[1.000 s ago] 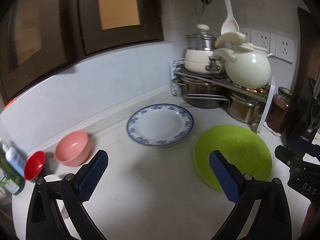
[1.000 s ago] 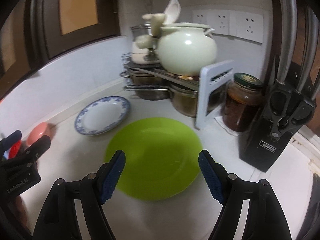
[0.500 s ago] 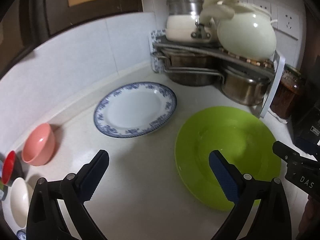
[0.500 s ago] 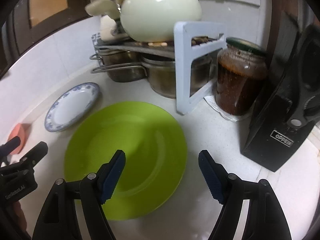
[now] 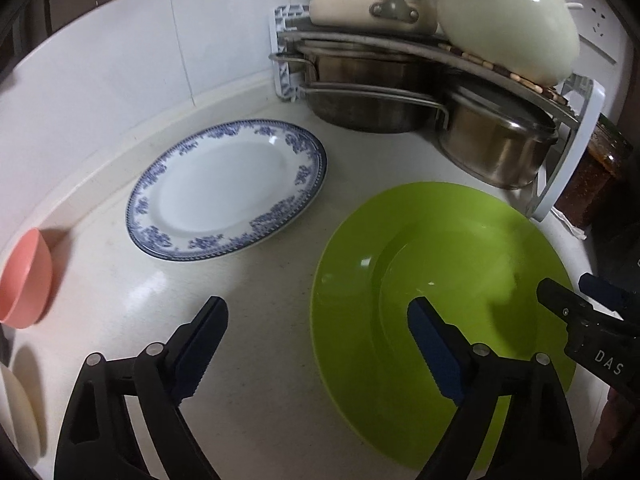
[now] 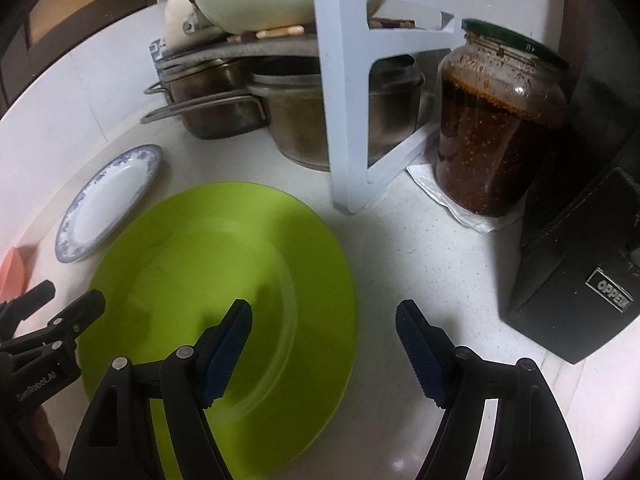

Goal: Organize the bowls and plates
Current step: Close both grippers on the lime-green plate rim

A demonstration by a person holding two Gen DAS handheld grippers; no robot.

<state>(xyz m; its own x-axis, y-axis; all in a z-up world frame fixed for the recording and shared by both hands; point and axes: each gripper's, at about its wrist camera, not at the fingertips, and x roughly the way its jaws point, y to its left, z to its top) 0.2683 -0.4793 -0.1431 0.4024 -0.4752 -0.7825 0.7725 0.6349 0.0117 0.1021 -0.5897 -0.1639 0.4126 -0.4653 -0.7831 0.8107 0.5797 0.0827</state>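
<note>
Round lime-green plastic plate (image 6: 224, 280) lies flat beneath right gripper (image 6: 324, 340), nearer than left gripper (image 5: 316, 332); both gape empty.

My fingers (image 5: 434, 350) wear ribbed blue pads on matt black plastic arms. The green plate (image 5: 440, 292) looks like smooth, glossy plastic; the blue-rimmed plate (image 5: 228, 188) is glazed ceramic with a soft sheen. The counter (image 5: 248, 320) is pale, speckled and faintly shiny. At its back corner stand brushed steel pots (image 5: 492, 148), and a glass jar (image 6: 496, 120) sits on crumpled paper (image 6: 460, 204).
</note>
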